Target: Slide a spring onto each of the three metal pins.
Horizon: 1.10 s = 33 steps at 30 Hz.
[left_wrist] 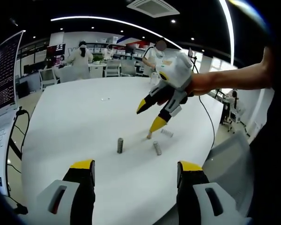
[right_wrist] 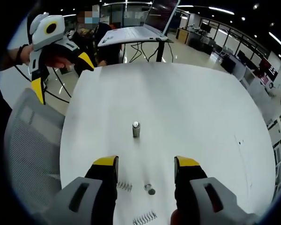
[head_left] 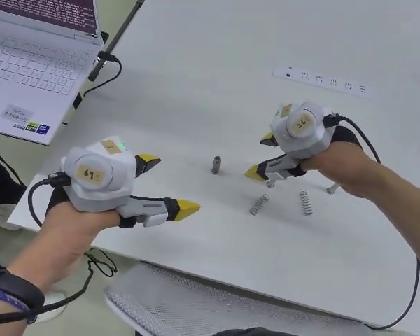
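Pin (right_wrist: 150, 189), bare, between spread jaws of right claw (right_wrist: 146, 162); spring (right_wrist: 124, 186) just beside

The table (head_left: 217, 77) is seen as smooth, matt white. A loose spring (head_left: 260, 204) and an upright pin (head_left: 216, 165) are shown in bare grey metal. The left gripper (head_left: 173, 184) and right gripper (head_left: 260, 157) are cased in smooth white plastic, yellow-tipped. The chair (head_left: 196, 301) is covered in grey mesh
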Each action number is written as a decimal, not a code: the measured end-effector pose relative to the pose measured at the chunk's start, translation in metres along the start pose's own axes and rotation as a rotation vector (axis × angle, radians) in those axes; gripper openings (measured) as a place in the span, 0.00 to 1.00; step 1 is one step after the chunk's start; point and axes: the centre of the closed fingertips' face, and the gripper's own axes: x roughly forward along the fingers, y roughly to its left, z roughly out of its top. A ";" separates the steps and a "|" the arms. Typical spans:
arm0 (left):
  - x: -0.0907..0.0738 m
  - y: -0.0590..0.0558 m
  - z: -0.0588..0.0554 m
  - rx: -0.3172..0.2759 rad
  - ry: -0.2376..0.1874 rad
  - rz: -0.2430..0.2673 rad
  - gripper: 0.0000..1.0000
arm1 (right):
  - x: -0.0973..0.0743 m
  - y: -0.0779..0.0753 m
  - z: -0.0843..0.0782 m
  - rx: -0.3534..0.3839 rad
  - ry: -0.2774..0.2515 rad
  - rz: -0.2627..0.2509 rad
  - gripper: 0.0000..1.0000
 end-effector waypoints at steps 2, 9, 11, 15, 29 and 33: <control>0.000 -0.001 0.002 0.002 0.000 0.000 0.68 | -0.004 -0.002 -0.004 0.010 -0.009 -0.014 0.47; 0.002 -0.004 0.007 0.011 0.001 -0.001 0.68 | -0.022 -0.006 -0.018 0.055 -0.037 -0.054 0.49; 0.003 -0.005 0.008 0.013 0.001 -0.002 0.68 | -0.026 -0.007 -0.021 0.070 -0.045 -0.063 0.49; 0.005 -0.006 0.011 0.018 0.003 -0.005 0.68 | -0.035 -0.009 -0.030 0.102 -0.061 -0.081 0.50; 0.011 -0.006 0.017 0.030 0.007 -0.007 0.68 | -0.060 -0.007 -0.073 0.252 -0.104 -0.120 0.54; 0.012 -0.007 0.019 0.034 0.008 -0.009 0.68 | -0.069 -0.005 -0.082 0.307 -0.137 -0.140 0.55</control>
